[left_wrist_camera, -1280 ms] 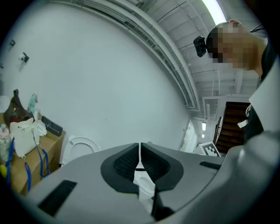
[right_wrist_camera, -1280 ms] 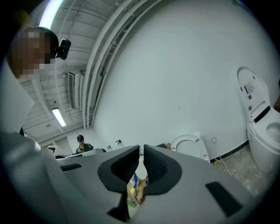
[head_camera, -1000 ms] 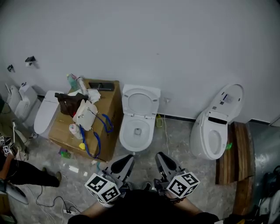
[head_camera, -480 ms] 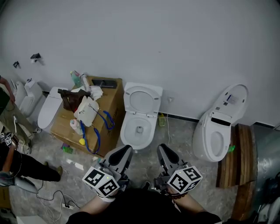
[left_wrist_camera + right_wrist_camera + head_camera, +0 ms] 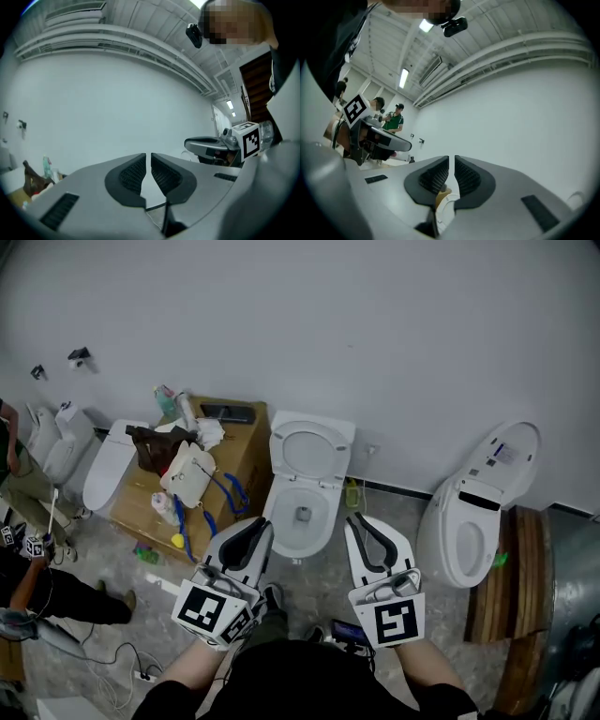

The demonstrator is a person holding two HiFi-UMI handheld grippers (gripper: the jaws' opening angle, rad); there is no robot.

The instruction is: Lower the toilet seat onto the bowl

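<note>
Against the wall ahead of us the seat (image 5: 312, 448) stands raised over the bowl (image 5: 300, 514), well apart from our left gripper (image 5: 262, 525), closed and empty, and right gripper (image 5: 355, 518), almost closed and empty, so a mere push could slam it.

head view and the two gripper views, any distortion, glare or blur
Head view: even soft light, dark corners, the open white ceramic toilet sharp. Left gripper view: strong fisheye curving the white ceiling beams. Right gripper view: same curvature, the long ceiling strip light blown out.
</note>
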